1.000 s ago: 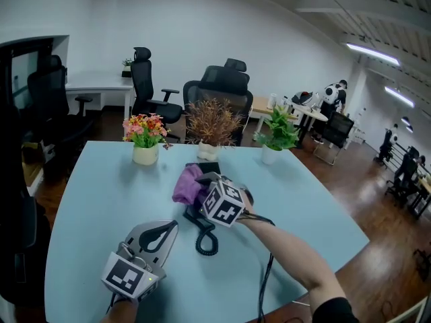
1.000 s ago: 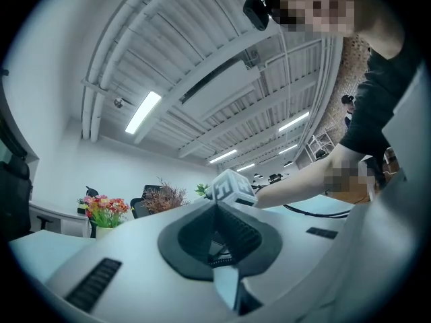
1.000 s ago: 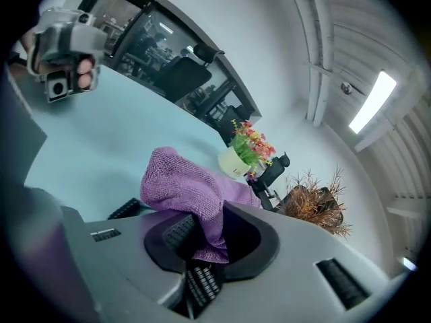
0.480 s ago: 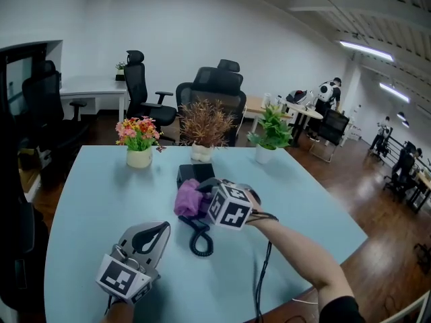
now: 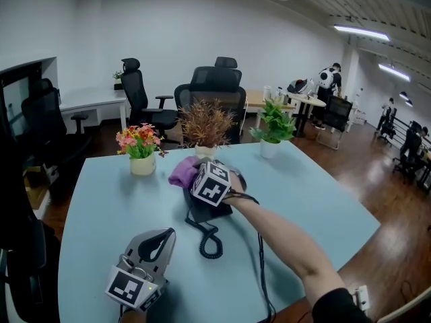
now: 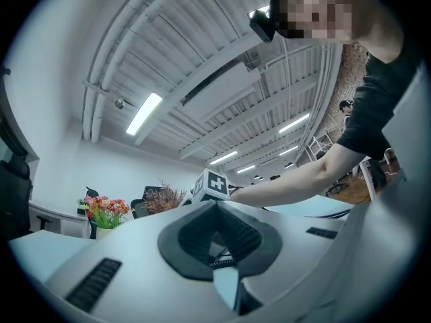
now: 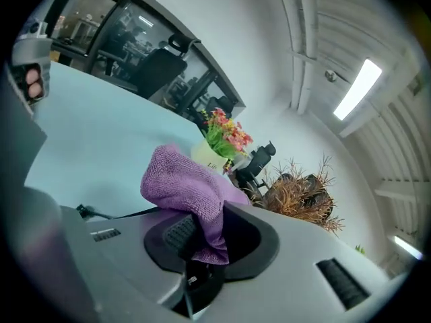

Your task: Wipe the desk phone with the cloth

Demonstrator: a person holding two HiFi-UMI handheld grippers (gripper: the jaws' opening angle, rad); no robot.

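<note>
Mid-table on the pale blue table (image 5: 101, 200), the black desk phone (image 5: 204, 212) lies with its coiled cord (image 5: 210, 242) trailing toward the near edge. The right gripper (image 7: 205, 244) sits over the phone's far end, its jaws pinching a purple cloth (image 5: 182, 172) that bunches out to the left. The only bold markings are the black-and-white squares on its cube; the print on the flower pot (image 5: 143, 164) is too small to read. The left gripper (image 5: 163, 237) rests near the left front edge, jaws pressed together on nothing. Bare tabletop lies wide to the phone's left and right. Three potted plants line the far edge.
</note>
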